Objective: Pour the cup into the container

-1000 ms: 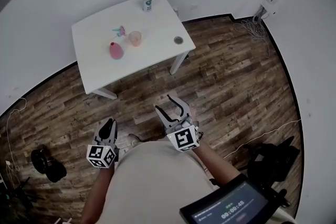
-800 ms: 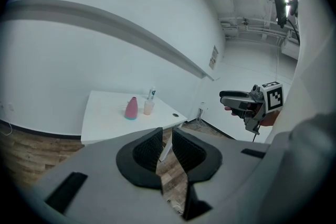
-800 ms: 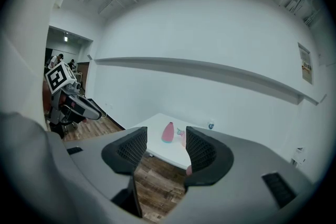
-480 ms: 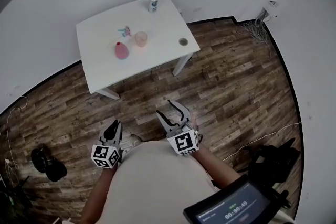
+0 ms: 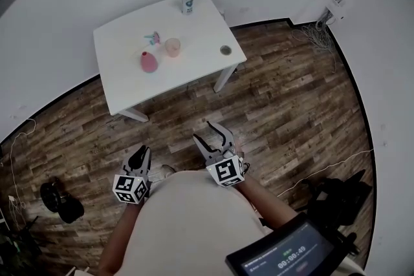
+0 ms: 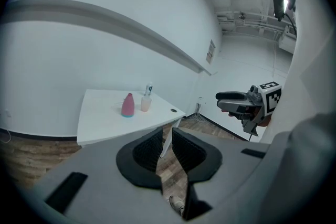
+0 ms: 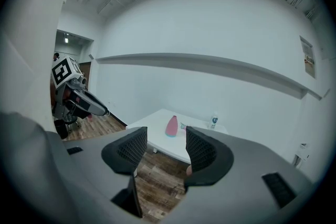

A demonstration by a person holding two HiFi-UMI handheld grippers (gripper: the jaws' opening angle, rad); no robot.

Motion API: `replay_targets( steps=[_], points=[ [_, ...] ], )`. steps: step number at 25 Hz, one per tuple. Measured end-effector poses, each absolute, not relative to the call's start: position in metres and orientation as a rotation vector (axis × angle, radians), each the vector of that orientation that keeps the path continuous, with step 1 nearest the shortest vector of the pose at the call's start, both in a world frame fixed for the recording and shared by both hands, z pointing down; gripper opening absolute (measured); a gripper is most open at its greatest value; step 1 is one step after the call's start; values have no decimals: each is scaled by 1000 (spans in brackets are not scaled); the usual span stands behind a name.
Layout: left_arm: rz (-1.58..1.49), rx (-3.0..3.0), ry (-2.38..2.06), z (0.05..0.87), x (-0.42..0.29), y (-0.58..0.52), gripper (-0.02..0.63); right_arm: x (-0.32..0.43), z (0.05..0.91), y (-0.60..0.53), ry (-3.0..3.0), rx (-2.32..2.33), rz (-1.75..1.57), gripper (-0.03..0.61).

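One table [image 5: 129,77], one pink container [image 5: 148,62], one cup [image 5: 172,47], one bottle [image 5: 188,3], two grippers [image 5: 142,152] [image 5: 203,132].

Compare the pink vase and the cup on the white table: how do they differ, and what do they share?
The vase is deep pink; the cup is pale peach. The vase tapers to a narrow top; the cup has a wide open mouth. The vase looks taller than the cup. Both stand upright, close but apart, on the table.
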State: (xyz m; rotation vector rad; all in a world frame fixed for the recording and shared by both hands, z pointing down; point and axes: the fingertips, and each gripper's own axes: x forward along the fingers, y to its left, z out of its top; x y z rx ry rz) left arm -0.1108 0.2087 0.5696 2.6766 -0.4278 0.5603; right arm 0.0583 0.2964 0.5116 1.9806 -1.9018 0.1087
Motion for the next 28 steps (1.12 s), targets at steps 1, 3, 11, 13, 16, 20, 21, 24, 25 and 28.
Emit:
replay_targets(
  steps=[1,3,11,13,16,20,21,24,25,28],
  points=[
    [566,2678,-425,570,-109,209,48,60,513,296,-1901,1982,112,235],
    [577,2675,-423,573,-107,209,48,63,517,295,-1899,1981,118,235],
    [604,2672,-406,577,-100,214,48,70,528,297,-1895,1974,140,235],
    [605,2673,-403,577,-98,215,48,70,528,297,-1897,1977,144,235],
    [608,2672,-403,578,-97,215,48,72,528,296,-1898,1980,151,235],
    [614,2669,-399,580,-95,215,48,72,530,295,-1890,1964,156,235],
    [615,2669,-396,580,-94,215,48,72,532,295,-1879,1950,159,235],
    [619,2669,-384,581,-90,216,48,73,539,294,-1845,1914,170,211],
    [620,2670,-380,581,-89,217,48,74,539,295,-1842,1912,173,207],
    [626,2672,-368,580,-85,219,48,75,535,295,-1840,1919,176,199]
  ],
)
